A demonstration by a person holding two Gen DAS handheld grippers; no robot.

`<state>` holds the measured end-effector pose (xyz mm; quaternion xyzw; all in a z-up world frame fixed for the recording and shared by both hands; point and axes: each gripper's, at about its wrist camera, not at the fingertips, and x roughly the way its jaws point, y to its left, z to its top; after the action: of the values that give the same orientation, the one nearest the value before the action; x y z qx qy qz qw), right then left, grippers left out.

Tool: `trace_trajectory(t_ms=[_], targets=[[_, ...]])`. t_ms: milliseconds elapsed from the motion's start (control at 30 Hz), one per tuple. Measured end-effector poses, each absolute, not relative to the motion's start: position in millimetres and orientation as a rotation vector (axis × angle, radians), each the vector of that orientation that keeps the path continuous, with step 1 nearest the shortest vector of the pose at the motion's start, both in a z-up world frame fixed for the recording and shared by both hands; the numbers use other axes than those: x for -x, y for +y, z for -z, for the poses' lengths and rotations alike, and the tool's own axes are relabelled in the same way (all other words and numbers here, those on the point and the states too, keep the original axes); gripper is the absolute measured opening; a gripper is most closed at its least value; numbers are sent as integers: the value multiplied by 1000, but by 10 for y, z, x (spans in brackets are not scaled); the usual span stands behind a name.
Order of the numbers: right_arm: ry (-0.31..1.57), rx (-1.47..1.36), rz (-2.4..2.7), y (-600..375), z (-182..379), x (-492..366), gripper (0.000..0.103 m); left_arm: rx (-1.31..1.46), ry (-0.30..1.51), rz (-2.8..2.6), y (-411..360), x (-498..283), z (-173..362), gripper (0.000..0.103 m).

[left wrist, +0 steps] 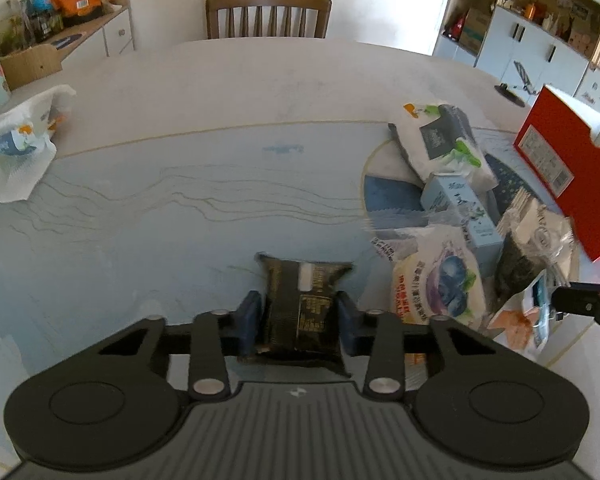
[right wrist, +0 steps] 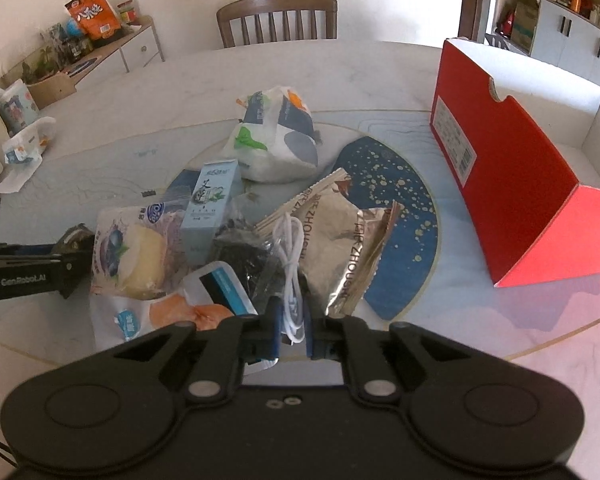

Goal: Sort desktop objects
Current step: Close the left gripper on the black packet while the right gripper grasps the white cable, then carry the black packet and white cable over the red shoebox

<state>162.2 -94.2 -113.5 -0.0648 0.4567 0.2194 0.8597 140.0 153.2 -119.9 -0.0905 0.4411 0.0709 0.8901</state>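
The worktop (right wrist: 380, 72) is round and pale, with a blue patterned centre. One red box (right wrist: 512, 184) stands open at the right; what shows of its white inside looks bare, so, as far as can be seen, no item has gone in yet and the sorting seems to be at an early stage.

Most of the things lie in one heap between the middle of the worktop and its near edge. In the right wrist view the count is: one white and grey bag (right wrist: 276, 140) at the far end, one silver snack packet (right wrist: 340, 236) on the right, one blueberry bread packet (right wrist: 130, 248) on the left, one packet with an orange picture (right wrist: 172, 312) nearest, one pale blue carton (right wrist: 210, 204) leaning on the heap, and one dark see-through packet (right wrist: 244, 258) in the middle. One crumpled white wrapper (left wrist: 18, 140) lies well apart at the far left.

Two things are already off the heap. The left gripper (left wrist: 300, 316) has its jaws closed on one black packet (left wrist: 302, 300), held over bare worktop left of the heap. The right gripper (right wrist: 292, 320) has its jaws narrowed around one coiled white cable (right wrist: 290, 264), whose far loops rest on the heap. Both await a place, and the heap is left to sort.
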Motion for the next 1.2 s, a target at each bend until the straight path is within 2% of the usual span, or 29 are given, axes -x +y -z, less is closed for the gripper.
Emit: trace_trajectory(t_ms=[1200], targets=[[867, -28, -487, -1445, 565, -1490, 9, 232, 810, -7, 1055, -1119, 443, 34]])
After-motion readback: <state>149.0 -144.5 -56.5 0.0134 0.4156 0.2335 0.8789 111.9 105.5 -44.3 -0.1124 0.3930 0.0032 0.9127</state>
